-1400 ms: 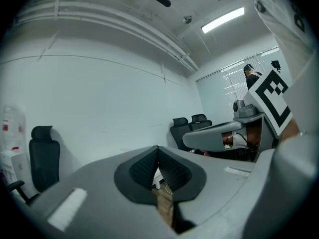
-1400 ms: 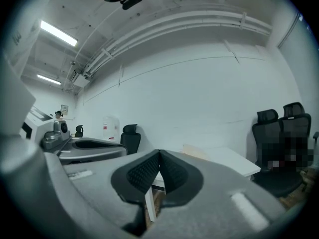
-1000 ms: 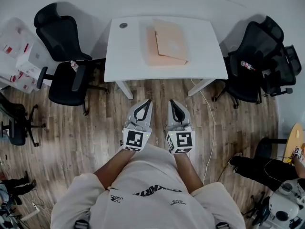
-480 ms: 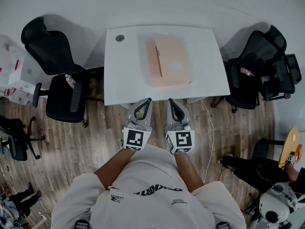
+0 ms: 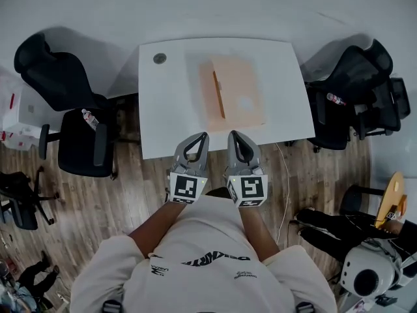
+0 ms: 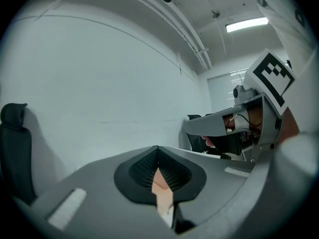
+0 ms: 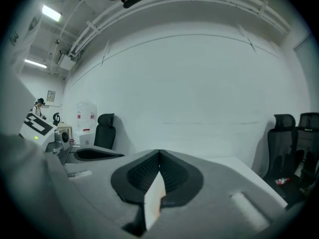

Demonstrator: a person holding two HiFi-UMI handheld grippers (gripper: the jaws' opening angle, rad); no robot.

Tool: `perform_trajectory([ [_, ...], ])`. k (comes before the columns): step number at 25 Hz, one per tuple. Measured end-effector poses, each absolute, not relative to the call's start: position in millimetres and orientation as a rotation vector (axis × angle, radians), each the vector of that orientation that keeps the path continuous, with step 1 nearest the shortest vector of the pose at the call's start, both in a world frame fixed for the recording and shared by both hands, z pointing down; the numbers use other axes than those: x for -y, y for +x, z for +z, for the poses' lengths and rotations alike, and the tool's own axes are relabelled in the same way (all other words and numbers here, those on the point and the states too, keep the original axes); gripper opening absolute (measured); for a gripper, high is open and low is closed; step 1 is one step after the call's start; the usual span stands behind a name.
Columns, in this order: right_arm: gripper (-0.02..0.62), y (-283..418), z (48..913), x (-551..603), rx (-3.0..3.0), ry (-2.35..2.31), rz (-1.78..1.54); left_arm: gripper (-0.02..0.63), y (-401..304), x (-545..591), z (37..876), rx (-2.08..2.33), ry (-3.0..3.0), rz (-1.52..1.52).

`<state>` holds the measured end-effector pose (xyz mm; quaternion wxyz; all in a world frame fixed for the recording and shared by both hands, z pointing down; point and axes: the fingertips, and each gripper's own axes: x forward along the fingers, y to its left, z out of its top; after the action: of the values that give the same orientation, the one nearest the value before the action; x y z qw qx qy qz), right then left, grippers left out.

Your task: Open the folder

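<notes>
While the person is standing at the near edge of the white desk (image 5: 169, 109) in the head view, the left hand-held gripper (image 5: 202, 135) and right hand-held gripper (image 5: 232, 134) are hovering side by side there, and the peach folder (image 5: 236, 95) is lying flat mid-desk, ahead of both. In the left gripper view, its jaws are meeting tip to tip, gripping nothing. In the right gripper view, its jaws are likewise sitting together, empty.

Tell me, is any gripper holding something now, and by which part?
Nothing is held. The left gripper and the right gripper both have their jaws together and empty; the folder lies apart from them on the table.
</notes>
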<state>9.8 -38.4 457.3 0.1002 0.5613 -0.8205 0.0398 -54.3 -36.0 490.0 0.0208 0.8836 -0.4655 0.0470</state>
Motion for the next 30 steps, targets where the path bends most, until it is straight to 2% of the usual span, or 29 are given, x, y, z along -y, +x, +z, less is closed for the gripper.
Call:
perform_trajectory([
  [15, -0.002, 26.4, 491.2, 114.2, 2.350, 1.524, 0.167, -0.011, -40.4, 97.1, 538.2, 1.496, 2.634, 0.260],
  [30, 0.000, 10.5, 527.5, 167.9, 2.305, 1.387, 0.197, -0.011, -18.4, 120.3, 608.1, 1.418, 2.552, 0.421],
])
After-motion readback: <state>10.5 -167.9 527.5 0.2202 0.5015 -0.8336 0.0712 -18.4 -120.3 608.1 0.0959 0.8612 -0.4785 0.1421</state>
